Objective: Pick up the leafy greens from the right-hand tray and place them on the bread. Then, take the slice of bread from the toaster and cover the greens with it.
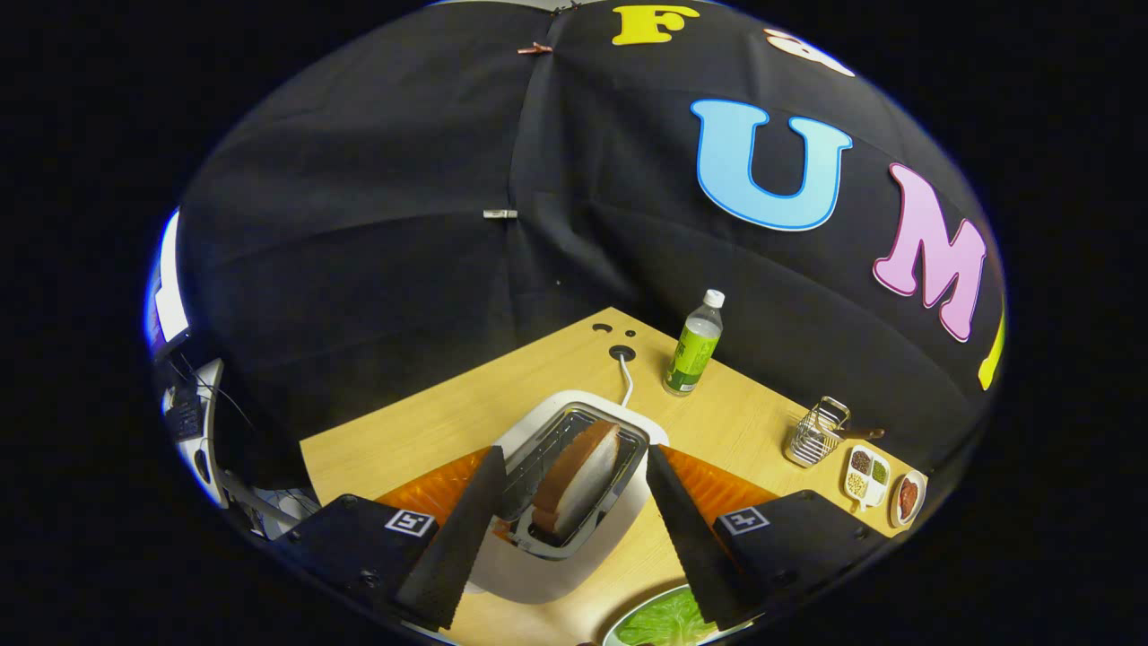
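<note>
A white toaster (547, 574) stands on the wooden table, with a brown-crusted slice of bread (578, 475) upright in its slot. My gripper (574, 480) hovers above it, open, its two black fingers (462, 538) spread to either side of the toaster and slice, touching neither. Below the right finger lies a plate (628, 624) holding leafy greens (668, 621); whatever lies under the greens is hidden.
Beyond the toaster its white cord (625, 386) runs to a hole in the table. A green-labelled bottle (693, 350) stands further back. To the right sit a wire rack (814, 435), a divided white dish (865, 475) and a small plate (908, 498).
</note>
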`<action>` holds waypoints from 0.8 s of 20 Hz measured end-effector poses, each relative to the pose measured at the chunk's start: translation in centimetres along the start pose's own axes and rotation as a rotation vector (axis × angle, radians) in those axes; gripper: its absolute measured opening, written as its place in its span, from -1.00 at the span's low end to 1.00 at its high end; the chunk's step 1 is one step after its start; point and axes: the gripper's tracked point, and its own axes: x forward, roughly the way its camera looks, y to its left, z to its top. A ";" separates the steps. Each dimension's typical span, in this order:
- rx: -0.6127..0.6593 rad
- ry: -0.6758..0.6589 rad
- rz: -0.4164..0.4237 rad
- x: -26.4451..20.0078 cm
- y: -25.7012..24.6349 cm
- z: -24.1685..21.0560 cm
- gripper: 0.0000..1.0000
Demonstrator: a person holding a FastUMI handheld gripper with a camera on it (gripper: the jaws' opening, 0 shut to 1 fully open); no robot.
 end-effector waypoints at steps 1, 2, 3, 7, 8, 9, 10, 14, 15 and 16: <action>-0.008 0.017 -0.011 0.6 0.1 -0.5 0.97; -0.016 0.032 -0.020 1.2 0.2 -1.0 0.94; -0.025 0.045 -0.031 1.7 0.2 -1.5 0.92; -0.037 0.059 -0.058 2.9 0.4 -2.0 0.66; -0.035 0.062 -0.061 3.1 0.4 -1.9 0.47; -0.031 0.066 -0.063 3.3 0.6 -2.1 0.36; -0.029 0.073 -0.072 3.3 0.6 -2.1 0.21; -0.002 0.091 -0.086 3.2 0.5 -2.1 -0.34; 0.005 0.098 -0.095 3.1 0.2 -2.2 -0.45; 0.022 0.104 -0.089 3.1 0.2 -2.2 -0.55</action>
